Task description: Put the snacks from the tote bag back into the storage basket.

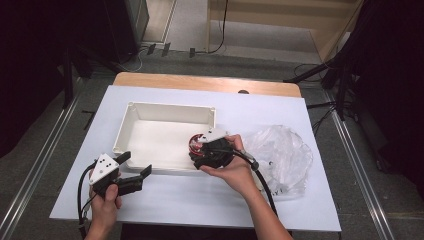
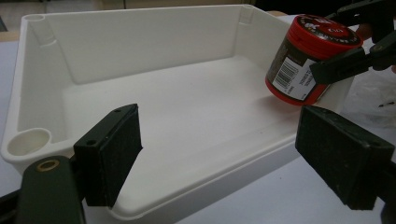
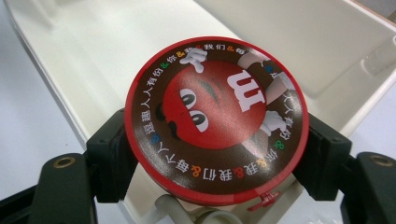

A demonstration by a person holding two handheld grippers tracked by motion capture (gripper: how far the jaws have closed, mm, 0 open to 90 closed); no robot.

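- On the left, the left tool (image 1: pixel 134 170) is held low over the white-covered bench (image 1: pixel 200 200), just in front of the near left corner of the white plastic box (image 1: pixel 131 114).
- Its two black jaws are spread wide, and nothing is held between them. In the left gripper view the box wall (image 2: pixel 46 28) is seen past the jaws.
- In the middle, the open white box is seen with a bare floor. Nothing is lying in it.
- To the right of that, a small round tub with a red lid (image 1: pixel 195 143) is pinched by the right tool (image 1: pixel 200 150). The jaws are pressed on its two sides, as seen in the right gripper view, where the lid (image 3: pixel 217 121) with a red cartoon face is turned toward the camera.
- The tub (image 2: pixel 308 60) is held tilted at the near right corner of the box, just above its floor or maybe touching it; that cannot be told.
- Farthest right, a crumpled clear plastic bag (image 1: pixel 282 152) is lying on the bench.
- The step in hand looks like this: the tub is being put into the box.
- Next, the tub should be brought down onto the box floor, and then the jaws should be spread so it is let go gently.
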